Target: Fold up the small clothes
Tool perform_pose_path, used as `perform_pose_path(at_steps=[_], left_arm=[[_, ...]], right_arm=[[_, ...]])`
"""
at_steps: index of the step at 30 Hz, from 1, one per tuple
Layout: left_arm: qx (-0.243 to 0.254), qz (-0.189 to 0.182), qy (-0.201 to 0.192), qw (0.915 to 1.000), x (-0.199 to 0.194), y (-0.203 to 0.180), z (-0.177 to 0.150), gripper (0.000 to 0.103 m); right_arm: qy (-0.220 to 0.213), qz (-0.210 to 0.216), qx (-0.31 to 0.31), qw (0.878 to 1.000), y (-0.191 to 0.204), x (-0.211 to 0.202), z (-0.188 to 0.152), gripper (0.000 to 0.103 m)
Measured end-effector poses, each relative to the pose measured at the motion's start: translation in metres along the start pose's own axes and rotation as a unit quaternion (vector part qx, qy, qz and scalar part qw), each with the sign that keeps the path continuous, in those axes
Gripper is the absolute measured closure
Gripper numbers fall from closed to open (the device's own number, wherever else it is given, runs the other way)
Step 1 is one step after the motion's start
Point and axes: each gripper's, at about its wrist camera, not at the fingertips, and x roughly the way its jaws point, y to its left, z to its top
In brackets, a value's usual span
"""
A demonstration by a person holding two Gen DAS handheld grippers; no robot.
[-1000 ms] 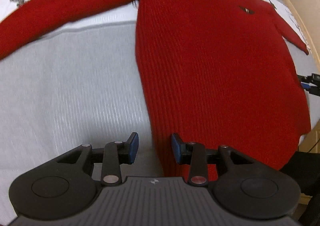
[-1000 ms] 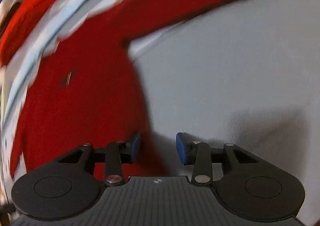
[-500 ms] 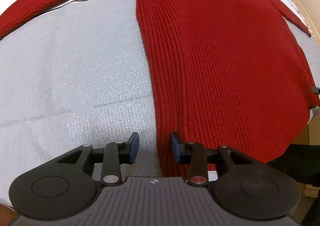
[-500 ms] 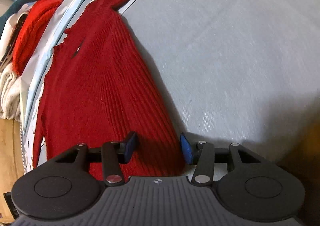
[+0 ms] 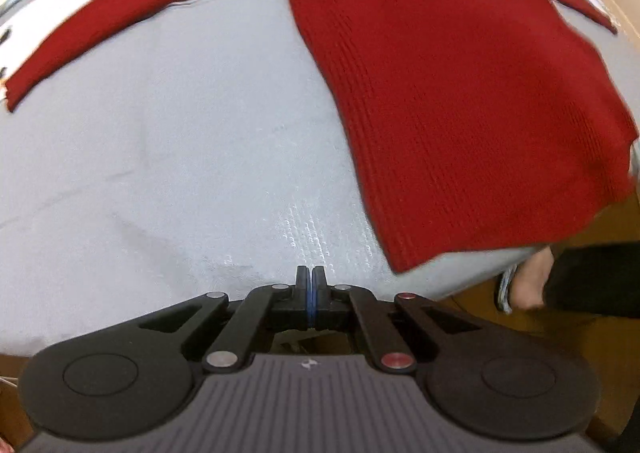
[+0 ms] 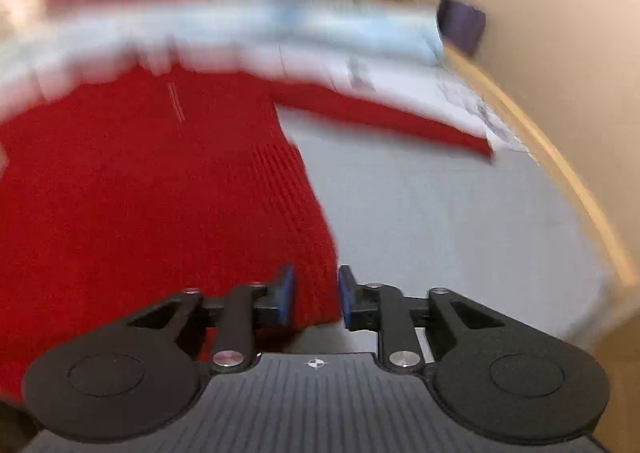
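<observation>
Grey bedspread, red sweater right of closed left claw

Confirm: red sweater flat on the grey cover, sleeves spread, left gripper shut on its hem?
Not quite. The left gripper is shut, but on nothing: in the left wrist view its pads meet over the grey cover, beside the red sweater hem corner. The rest holds.

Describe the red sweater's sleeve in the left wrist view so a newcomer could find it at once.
Start from the grey bed cover. The red sweater lies flat at its right. The sleeve stretches left from the sweater's body, a long narrow red band, the only red on that side.
</observation>
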Motion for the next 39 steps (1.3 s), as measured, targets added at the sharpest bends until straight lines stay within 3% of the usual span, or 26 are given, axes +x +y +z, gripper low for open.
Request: perform_pose_path(at_steps=[1,2,3,4,5,6,12,13,15,16,18,22,24,25,28,29,31,34,35,36,37,39], left_arm=[[-0.006,-0.021,-0.013,0.9997,-0.002,0.000,0.003,0.101],[-0.016,-0.042,-0.027,0.9986,-0.004,0.000,0.007,0.094],[-0.028,-0.059,-0.038,0.9972,-0.005,0.001,0.011,0.087],[-0.043,-0.074,-0.045,0.9954,-0.002,-0.002,0.016,0.072],[-0.053,-0.081,-0.044,0.9943,0.001,-0.004,0.018,0.069],[-0.062,-0.087,-0.037,0.9936,0.006,-0.004,0.021,0.069],[-0.065,-0.079,0.001,0.9947,0.032,-0.016,0.029,0.070],[-0.064,-0.077,-0.002,0.9950,0.036,-0.015,0.032,0.072],[-0.058,-0.078,-0.013,0.9951,0.037,-0.018,0.034,0.094],[-0.054,-0.079,-0.017,0.9953,0.036,-0.019,0.034,0.096],[-0.033,-0.073,-0.023,0.9965,0.031,-0.022,0.031,0.098],[-0.001,-0.056,-0.047,0.9973,-0.001,-0.015,0.023,0.099],[0.020,-0.019,-0.044,0.9986,-0.005,-0.015,0.016,0.099],[0.025,-0.013,-0.033,0.9991,-0.001,-0.014,0.013,0.099],[0.036,-0.015,-0.005,0.9992,0.014,-0.019,0.011,0.098],[0.033,-0.023,-0.002,0.9992,0.015,-0.019,0.012,0.097],[0.022,-0.038,-0.011,0.9990,0.010,-0.012,0.018,0.095],[0.006,-0.047,-0.032,0.9984,0.003,-0.006,0.028,0.081],[-0.001,-0.047,-0.033,0.9984,0.004,-0.005,0.030,0.071],[-0.009,-0.045,-0.031,0.9985,0.005,-0.002,0.032,0.068],[-0.014,-0.045,-0.025,0.9986,0.010,0.000,0.038,0.068],[-0.025,-0.046,-0.013,0.9985,0.019,0.001,0.039,0.068]], right_arm=[[0.041,-0.003,0.027,0.999,-0.005,0.018,-0.006,0.078],[0.074,0.006,0.093,0.993,-0.020,0.031,-0.012,0.076],[0.079,0.031,0.159,0.984,-0.033,0.037,-0.013,0.073],[0.073,0.058,0.213,0.973,-0.045,0.039,-0.013,0.069],[0.065,0.078,0.251,0.963,-0.053,0.042,-0.013,0.061],[0.059,0.086,0.266,0.958,-0.058,0.044,-0.012,0.055],[0.086,0.127,0.313,0.937,-0.066,0.078,-0.021,0.051],[0.082,0.126,0.314,0.938,-0.065,0.081,-0.023,0.051],[0.069,0.120,0.297,0.945,-0.060,0.078,-0.021,0.055],[0.062,0.117,0.282,0.950,-0.056,0.075,-0.017,0.059],[0.055,0.116,0.259,0.957,-0.047,0.074,-0.018,0.086],[-0.016,0.087,0.118,0.989,-0.013,0.033,-0.006,0.089],[-0.057,0.107,0.068,0.990,-0.001,0.002,0.000,0.089],[-0.049,0.111,0.072,0.990,-0.001,-0.003,0.001,0.089],[0.069,0.092,0.094,0.989,-0.012,0.020,-0.014,0.089],[0.107,0.046,0.093,0.989,-0.016,0.031,-0.022,0.089],[0.105,0.001,0.110,0.988,-0.026,0.034,-0.022,0.087],[0.034,0.048,0.174,0.983,-0.041,0.020,-0.015,0.083],[0.025,0.082,0.187,0.979,-0.041,0.019,-0.015,0.074],[0.031,0.102,0.192,0.976,-0.040,0.022,-0.016,0.058],[0.043,0.116,0.192,0.974,-0.036,0.028,-0.017,0.050],[0.077,0.120,0.177,0.974,-0.024,0.041,-0.027,0.046]])
